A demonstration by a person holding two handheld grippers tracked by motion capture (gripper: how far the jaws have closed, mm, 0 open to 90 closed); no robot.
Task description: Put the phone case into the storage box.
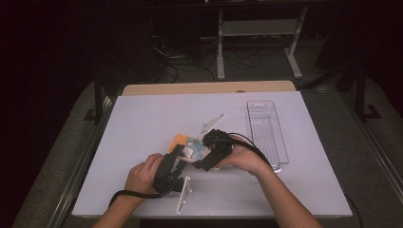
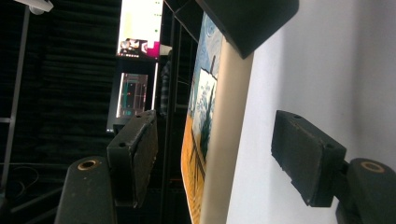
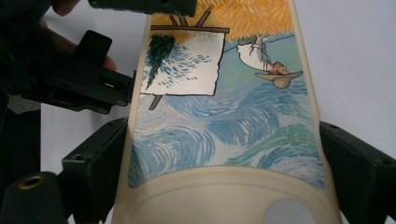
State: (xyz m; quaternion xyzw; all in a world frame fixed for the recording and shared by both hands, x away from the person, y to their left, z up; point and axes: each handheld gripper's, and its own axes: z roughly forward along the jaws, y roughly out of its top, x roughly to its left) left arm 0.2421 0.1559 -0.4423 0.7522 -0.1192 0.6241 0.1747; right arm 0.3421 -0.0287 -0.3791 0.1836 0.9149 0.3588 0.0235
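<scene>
Counter (image 1: 142, 118): white top, mostly bare; work gathered near the middle, toward the person's edge.
Tray (image 1: 267, 135): clear plastic, long and narrow, on the right of the counter, nothing visible in it; well apart from the left tongs, near the right hand.
Case (image 3: 224, 116): cream, flat, with a painted picture of an easel, blue swirls and a figure in a hat; lifted off the counter between both hands, just left of the tray.
Right tongs (image 3: 224, 154): closed on the case, one jaw pressed to each long edge near its rounded end.
Left tongs (image 2: 215, 158): partly open, one jaw on each side of the case's thin edge; gaps visible on both sides, so no grip yet.
Done so far: case picked up and held steady by the right tongs.
Left to do: probably second grip by the left tongs, then likely placing the case in the tray; end goal only a guess.
</scene>
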